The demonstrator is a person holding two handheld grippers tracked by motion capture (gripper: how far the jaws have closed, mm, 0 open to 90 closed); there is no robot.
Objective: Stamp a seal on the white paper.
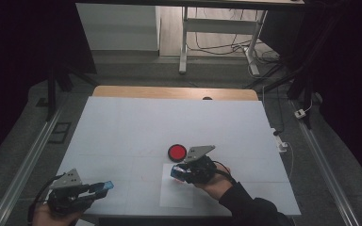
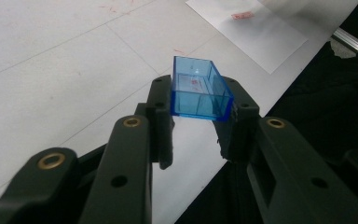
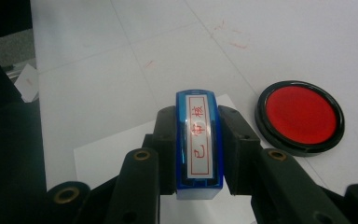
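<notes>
Both tongs grip something: the right gripper (image 1: 175,173) clamps a blue stamp (image 3: 199,140) over the paper sheet (image 1: 176,197) near the table's (image 1: 122,122) front edge, just short of the red ink pad (image 1: 177,152). Near the front-left corner, the left gripper (image 1: 104,186) pinches the stamp's clear blue cap (image 2: 198,88).

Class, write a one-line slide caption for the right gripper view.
Right gripper clamps a blue stamp above white paper, beside an open red ink pad.
</notes>
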